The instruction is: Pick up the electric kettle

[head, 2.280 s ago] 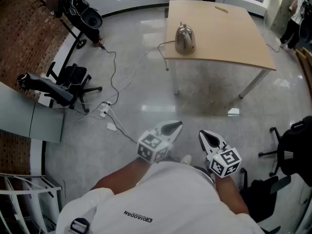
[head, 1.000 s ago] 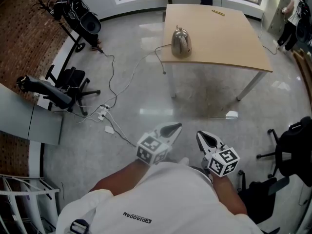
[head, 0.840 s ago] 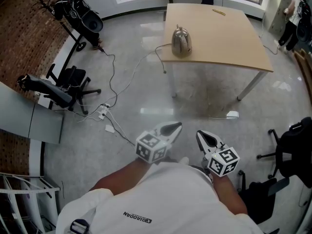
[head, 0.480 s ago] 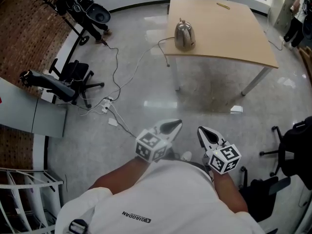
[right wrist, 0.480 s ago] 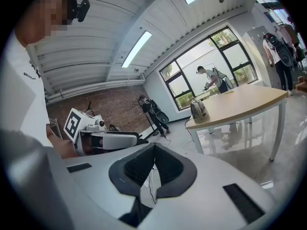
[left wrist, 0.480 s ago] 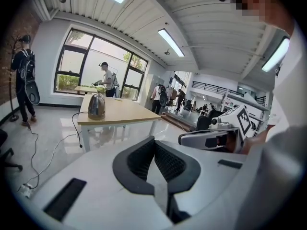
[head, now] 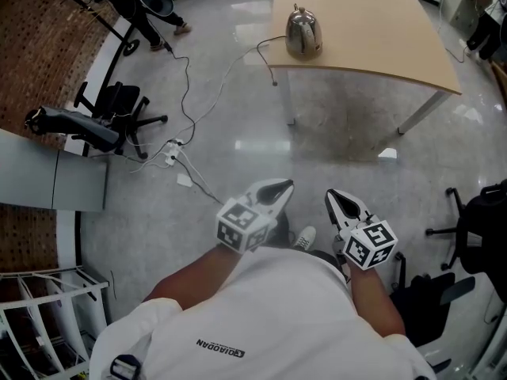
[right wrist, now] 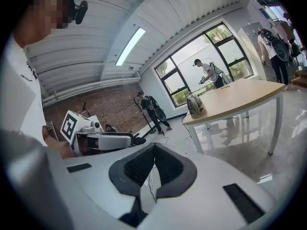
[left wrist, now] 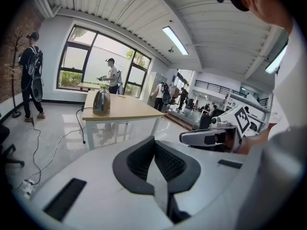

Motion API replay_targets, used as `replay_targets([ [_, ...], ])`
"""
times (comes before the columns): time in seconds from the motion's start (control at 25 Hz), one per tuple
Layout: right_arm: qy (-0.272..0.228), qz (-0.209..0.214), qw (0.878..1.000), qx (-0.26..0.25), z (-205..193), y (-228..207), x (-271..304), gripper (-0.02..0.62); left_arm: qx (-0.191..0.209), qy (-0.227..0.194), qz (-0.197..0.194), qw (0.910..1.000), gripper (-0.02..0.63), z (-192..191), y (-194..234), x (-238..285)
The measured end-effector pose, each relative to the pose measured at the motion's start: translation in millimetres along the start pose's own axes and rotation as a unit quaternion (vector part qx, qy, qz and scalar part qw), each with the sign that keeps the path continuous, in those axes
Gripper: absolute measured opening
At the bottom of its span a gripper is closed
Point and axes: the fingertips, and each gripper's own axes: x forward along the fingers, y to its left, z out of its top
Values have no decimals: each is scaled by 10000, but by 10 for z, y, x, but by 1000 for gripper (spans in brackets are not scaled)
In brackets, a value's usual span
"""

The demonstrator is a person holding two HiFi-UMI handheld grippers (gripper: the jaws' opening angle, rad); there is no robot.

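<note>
Electric kettle [head: 303, 32] on table [head: 376, 34] | left gripper [head: 279, 188] closed | right gripper [head: 336, 199] closed

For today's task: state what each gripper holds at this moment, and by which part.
Nothing is held. The left gripper and right gripper have their jaws together with nothing between them; the kettle stands on the table, away from both.

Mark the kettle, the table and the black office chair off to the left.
kettle [head: 303, 32]: head view, on its steel body.
table [head: 380, 34]: head view, on the bare top right of the kettle.
office chair [head: 119, 101]: head view, on its seat.
</note>
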Motion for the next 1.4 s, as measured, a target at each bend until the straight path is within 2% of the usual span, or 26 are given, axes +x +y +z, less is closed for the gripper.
replay_targets([
  [0.4, 174, -60, 9998, -50, 239, -153, 524, 21, -150, 1, -39, 9999, -5, 149, 502, 177],
  [0.84, 186, -230, 9992, -284, 798, -355, 1291, 21, -20, -194, -200, 9996, -5, 734, 1298, 417],
  [0.92, 150, -277, 9989, -340, 910, -345, 1448, 21, 58, -218, -235, 9995, -5, 833, 1453, 414],
  [1.12, 213, -401, 9978, -482, 1036, -335, 1809, 21, 595, -246, -398, 9971, -5, 1043, 1739, 466],
  [1.4, 219, -554, 9962, -633, 1143, -253, 2164, 21, 545, -178, -618, 9964, -5, 1058, 2125, 463],
])
